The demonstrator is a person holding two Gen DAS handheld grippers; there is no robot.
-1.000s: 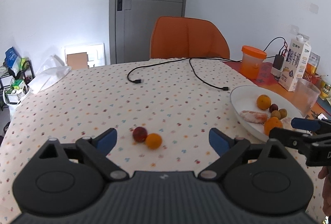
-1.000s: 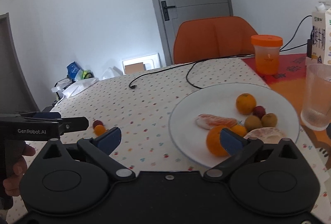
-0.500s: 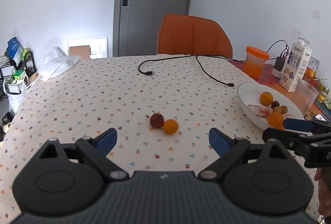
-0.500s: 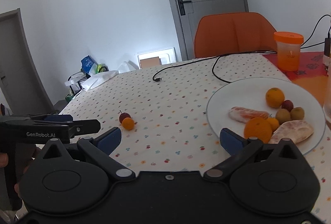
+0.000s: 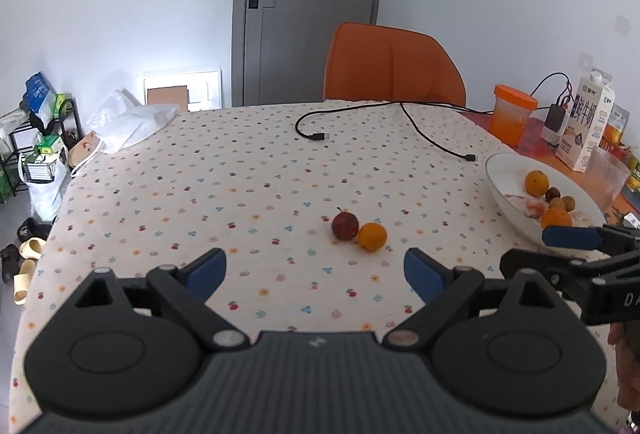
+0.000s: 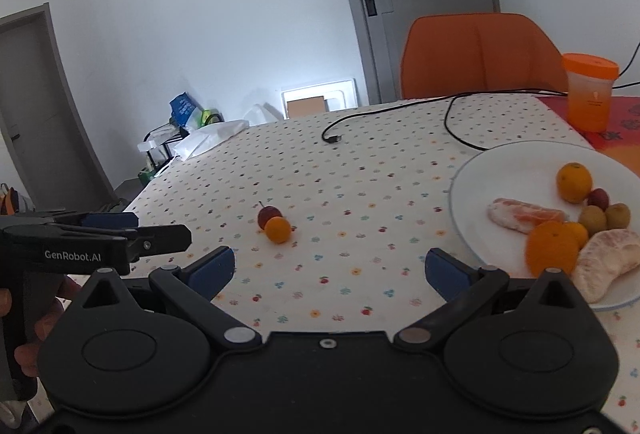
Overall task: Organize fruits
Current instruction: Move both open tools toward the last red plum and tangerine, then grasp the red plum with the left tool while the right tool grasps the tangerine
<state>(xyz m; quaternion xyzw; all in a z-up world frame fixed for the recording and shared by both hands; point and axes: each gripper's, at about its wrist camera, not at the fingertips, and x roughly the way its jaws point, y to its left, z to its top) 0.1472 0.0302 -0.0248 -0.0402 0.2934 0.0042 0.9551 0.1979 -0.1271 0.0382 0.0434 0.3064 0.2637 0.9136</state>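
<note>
A small dark red fruit with a stem (image 5: pixel 345 225) (image 6: pixel 269 215) and a small orange (image 5: pixel 372 236) (image 6: pixel 278 229) lie touching each other on the dotted tablecloth. At the right stands a white plate (image 5: pixel 505 175) (image 6: pixel 500 169) with oranges, peeled citrus segments and several small brown and red fruits. My left gripper (image 5: pixel 315 269) is open and empty, a short way nearer than the two loose fruits. My right gripper (image 6: pixel 330 268) is open too and holds nothing, with the plate just to its right.
A black cable (image 5: pixel 360 113) runs across the far half of the table. An orange-lidded container (image 5: pixel 512 113), a milk carton (image 5: pixel 588 125) and a clear glass (image 5: pixel 608 175) stand at the right edge. An orange chair (image 5: pixel 394 67) is behind the table.
Both grippers have drawn back and risen, so the loose fruits and the plate look farther off. Both stay open and empty; the fruits have not moved.
</note>
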